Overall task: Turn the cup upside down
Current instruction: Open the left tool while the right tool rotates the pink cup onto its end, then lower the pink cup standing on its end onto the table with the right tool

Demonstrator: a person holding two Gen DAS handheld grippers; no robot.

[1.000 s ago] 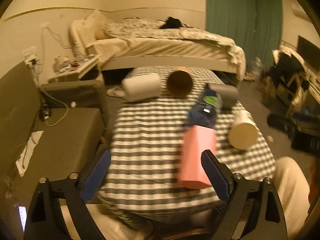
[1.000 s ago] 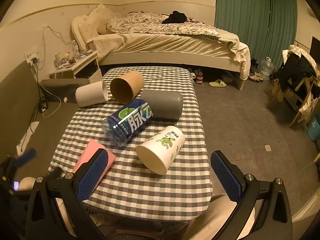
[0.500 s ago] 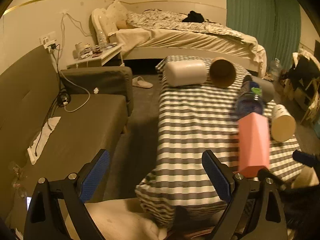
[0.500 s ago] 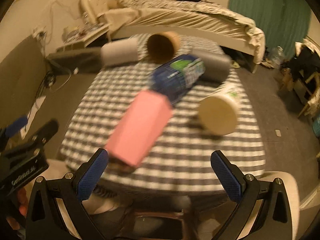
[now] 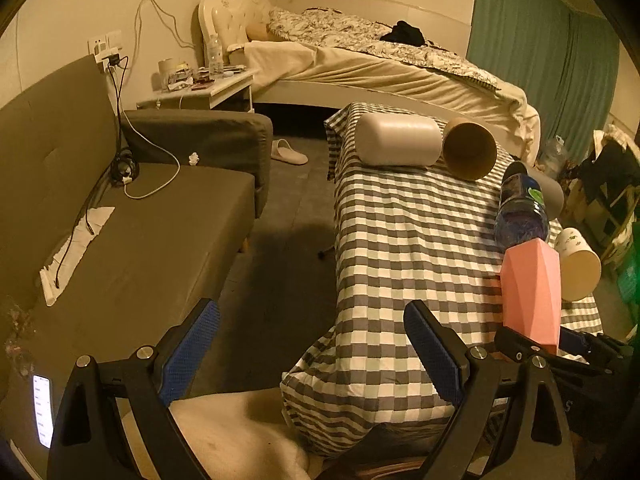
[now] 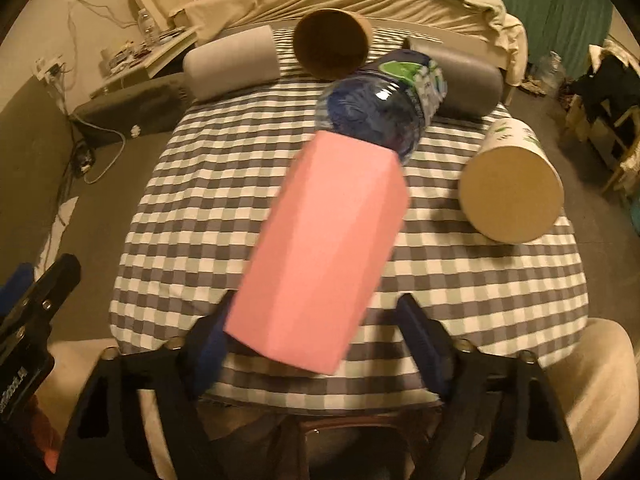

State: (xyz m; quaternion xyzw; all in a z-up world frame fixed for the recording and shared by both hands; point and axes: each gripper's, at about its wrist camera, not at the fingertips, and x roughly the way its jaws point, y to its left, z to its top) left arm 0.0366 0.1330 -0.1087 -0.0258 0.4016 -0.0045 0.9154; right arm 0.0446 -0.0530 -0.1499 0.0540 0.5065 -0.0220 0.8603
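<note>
A pink faceted cup (image 6: 320,248) lies on its side on the checkered table (image 6: 460,276), its near end between the fingers of my right gripper (image 6: 316,344). The jaws stand narrowed around it; firm contact is not clear. The pink cup also shows in the left wrist view (image 5: 530,288) at the right. My left gripper (image 5: 312,344) is open and empty, off the table's left edge over the floor.
Lying on the table: a white cup (image 6: 232,64), a brown cup (image 6: 332,44), a blue bottle (image 6: 384,100), a grey cup (image 6: 460,80), a printed paper cup (image 6: 512,188). A grey sofa (image 5: 140,240) stands left, a bed (image 5: 380,64) behind.
My right gripper moved forward to the pink cup and its fingers narrowed around the near end. My left gripper swung left, off the table's side.
</note>
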